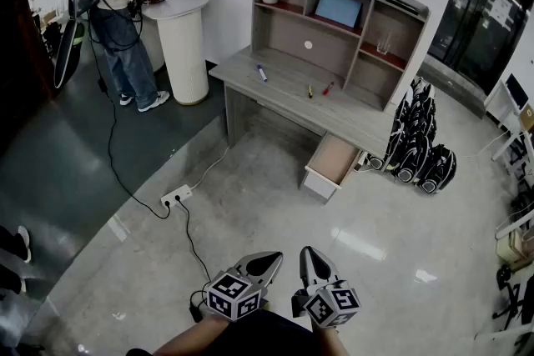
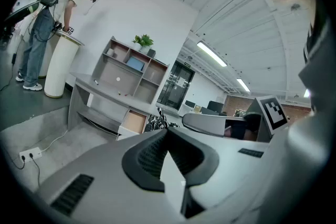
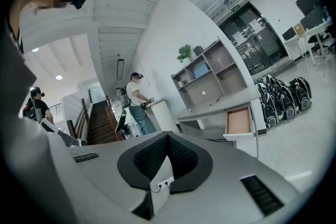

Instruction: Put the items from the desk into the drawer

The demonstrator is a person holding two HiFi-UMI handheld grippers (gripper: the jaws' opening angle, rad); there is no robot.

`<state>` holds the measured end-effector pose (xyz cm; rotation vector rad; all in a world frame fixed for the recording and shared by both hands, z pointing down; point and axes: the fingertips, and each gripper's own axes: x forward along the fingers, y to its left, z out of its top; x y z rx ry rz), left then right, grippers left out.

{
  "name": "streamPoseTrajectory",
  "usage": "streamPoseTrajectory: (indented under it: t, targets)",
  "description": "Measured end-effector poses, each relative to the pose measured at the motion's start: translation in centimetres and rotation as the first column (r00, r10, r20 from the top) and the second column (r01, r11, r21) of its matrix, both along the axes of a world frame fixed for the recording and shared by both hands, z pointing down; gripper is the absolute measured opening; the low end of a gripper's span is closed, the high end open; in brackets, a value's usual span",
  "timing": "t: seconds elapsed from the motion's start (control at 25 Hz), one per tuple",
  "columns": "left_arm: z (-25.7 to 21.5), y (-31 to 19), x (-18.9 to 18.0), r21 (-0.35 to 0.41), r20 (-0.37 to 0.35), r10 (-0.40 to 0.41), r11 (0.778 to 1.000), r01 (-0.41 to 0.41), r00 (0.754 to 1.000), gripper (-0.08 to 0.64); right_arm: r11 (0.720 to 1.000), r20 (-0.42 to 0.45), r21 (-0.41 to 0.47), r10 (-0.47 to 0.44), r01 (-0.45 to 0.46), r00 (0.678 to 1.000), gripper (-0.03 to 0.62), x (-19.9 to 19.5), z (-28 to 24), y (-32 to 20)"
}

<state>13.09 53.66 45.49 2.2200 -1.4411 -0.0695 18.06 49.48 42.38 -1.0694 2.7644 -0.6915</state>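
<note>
The person stands well apart from the desk (image 1: 288, 83), so the step in hand, as I judge it, is the approach. The left gripper (image 1: 265, 263) and the right gripper (image 1: 314, 261) are held low near the body, each with its jaws pressed together on nothing. The task's things all lie on the desk top: a blue marker (image 1: 262, 72) toward the left, and a small yellow item (image 1: 310, 91) just beside a small red item (image 1: 328, 87) nearer the middle. The drawer (image 1: 332, 162) stands pulled out under the desk's right part, its inside bare as far as can be seen. To do this well, walk in on the drawer side, spread one gripper's jaws before reaching, and come down across a thing's width, not along it. The marker lies flat and slantwise, its long axis running from the shelf unit (image 1: 342, 21) toward the front edge. The red item slants the other way; which end is its tip is too small to tell.
</note>
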Motion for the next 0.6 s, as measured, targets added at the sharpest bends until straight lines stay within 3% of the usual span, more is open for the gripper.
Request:
streamPoseTrajectory:
  t: [0.4, 0.6]
  targets:
    - [0.1, 2.0, 0.0, -0.009, -0.002, -0.010, 1.000, 0.010, 1.000, 0.014, 0.999, 0.043, -0.039, 0.005, -0.003, 0.999, 0.020, 0.1, 0.2, 1.9]
    - [0.4, 2.8, 0.5, -0.033, -0.014, 0.005, 0.999, -0.006, 1.000, 0.014, 0.998, 0.000, -0.059, 0.024, -0.024, 1.000, 0.020, 0.0, 0.8, 2.7]
